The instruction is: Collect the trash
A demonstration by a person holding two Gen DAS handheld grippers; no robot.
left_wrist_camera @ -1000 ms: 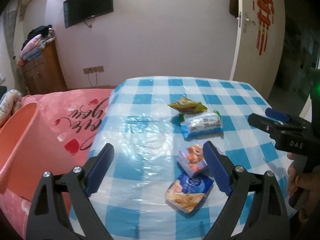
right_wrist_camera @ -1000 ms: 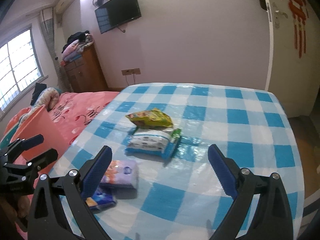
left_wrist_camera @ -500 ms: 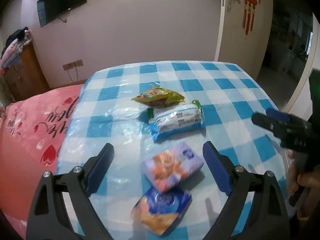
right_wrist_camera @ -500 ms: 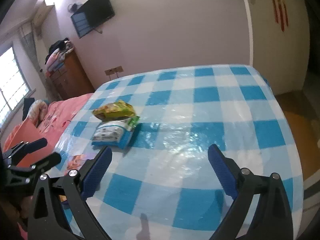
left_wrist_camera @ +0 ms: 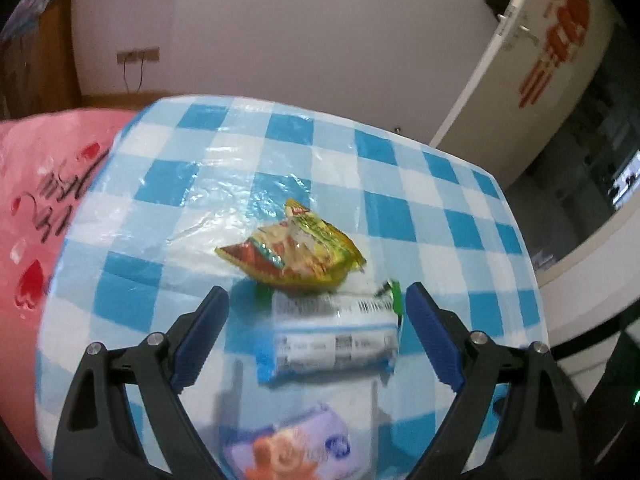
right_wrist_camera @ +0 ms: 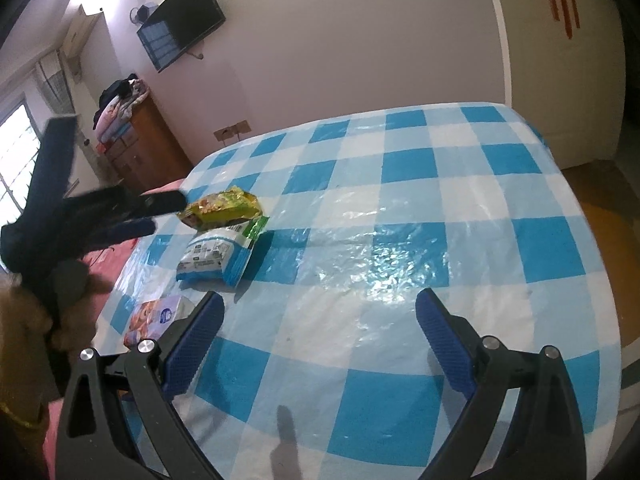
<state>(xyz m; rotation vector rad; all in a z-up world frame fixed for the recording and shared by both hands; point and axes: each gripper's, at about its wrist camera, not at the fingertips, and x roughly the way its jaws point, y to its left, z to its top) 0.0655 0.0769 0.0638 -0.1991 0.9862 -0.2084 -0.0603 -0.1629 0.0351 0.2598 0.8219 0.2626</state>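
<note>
My left gripper (left_wrist_camera: 316, 312) hangs spread over the white packet (left_wrist_camera: 332, 344) on the checked table (left_wrist_camera: 460, 220), yellow wrapper (left_wrist_camera: 296, 256) just beyond. My right gripper (right_wrist_camera: 318, 328) gapes, empty.

My bedroom around the checked table

A pale wall (right_wrist_camera: 340, 60) fills the top of the frame, with the black television (right_wrist_camera: 180, 20) mounted at upper left and an air conditioner (right_wrist_camera: 78, 32) near the ceiling beside it. Below stands my wooden cabinet (right_wrist_camera: 148, 148) with folded clothes piled on top, and a bright window (right_wrist_camera: 16, 168) sits at the left edge. A white door (right_wrist_camera: 560, 60) with red decorations stands at right, above the wooden floor (right_wrist_camera: 608, 208). The pink bedspread (left_wrist_camera: 36, 200) lies at left.
</note>
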